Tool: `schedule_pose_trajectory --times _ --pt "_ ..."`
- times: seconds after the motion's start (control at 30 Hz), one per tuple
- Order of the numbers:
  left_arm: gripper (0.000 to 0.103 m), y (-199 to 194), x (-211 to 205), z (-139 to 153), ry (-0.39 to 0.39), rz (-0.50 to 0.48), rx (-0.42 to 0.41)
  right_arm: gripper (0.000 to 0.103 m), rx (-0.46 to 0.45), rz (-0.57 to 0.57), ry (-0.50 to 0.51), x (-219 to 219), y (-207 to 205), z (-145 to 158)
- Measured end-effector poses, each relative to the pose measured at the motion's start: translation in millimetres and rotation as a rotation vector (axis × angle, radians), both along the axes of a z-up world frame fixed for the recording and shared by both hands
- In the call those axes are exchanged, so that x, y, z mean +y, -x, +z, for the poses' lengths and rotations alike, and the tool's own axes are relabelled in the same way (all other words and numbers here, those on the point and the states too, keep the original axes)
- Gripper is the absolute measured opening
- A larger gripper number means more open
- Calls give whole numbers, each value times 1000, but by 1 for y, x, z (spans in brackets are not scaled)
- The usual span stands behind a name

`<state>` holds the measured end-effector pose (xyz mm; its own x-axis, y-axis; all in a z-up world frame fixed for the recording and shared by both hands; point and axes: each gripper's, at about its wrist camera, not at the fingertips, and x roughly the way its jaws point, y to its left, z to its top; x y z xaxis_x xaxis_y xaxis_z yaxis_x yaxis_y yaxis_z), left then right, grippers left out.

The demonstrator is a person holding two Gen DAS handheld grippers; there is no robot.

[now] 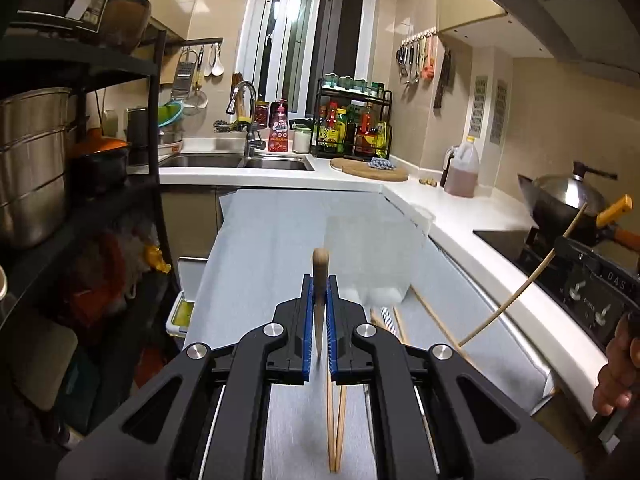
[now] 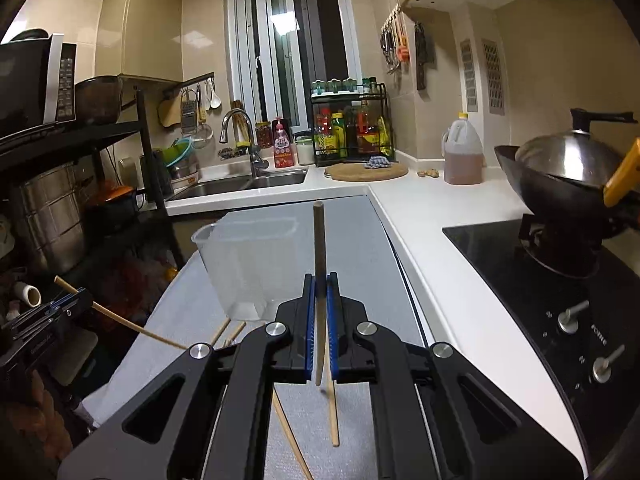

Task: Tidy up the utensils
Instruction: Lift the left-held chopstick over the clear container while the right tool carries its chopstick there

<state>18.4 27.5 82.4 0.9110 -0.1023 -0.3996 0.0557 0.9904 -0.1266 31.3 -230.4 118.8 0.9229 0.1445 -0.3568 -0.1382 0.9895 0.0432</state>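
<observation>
Kitchen worktop, covered by a grey mat (image 2: 360, 248), is the working surface. Left gripper (image 1: 320, 320) is closed on one chopstick (image 1: 320, 276), held upright between the blue pads. Right gripper (image 2: 320, 320) is likewise clamped on a second chopstick (image 2: 319, 240). A clear plastic container (image 2: 244, 264) stands ahead on the mat, and loose chopsticks (image 2: 333, 412) lie on the mat below the grippers. It is judged that each stick should be tipped vertical over the container mouth before release, one gripper at a time, so that collision is avoided.
</observation>
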Motion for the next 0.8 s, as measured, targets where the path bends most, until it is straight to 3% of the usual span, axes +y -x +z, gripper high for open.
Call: schedule_pose_trajectory --times 0.23,0.47,0.67,0.8 --pt "6 -36 6 39 24 -15 64 6 -1 28 -10 14 -27 43" --pt "6 -69 4 98 19 -50 119 6 -15 69 -10 29 -54 107" --pt "6 -102 0 161 43 -100 110 6 -56 109 -8 43 -78 150" --pt "6 -127 -8 183 36 -116 94 6 -49 135 -8 53 -101 154"
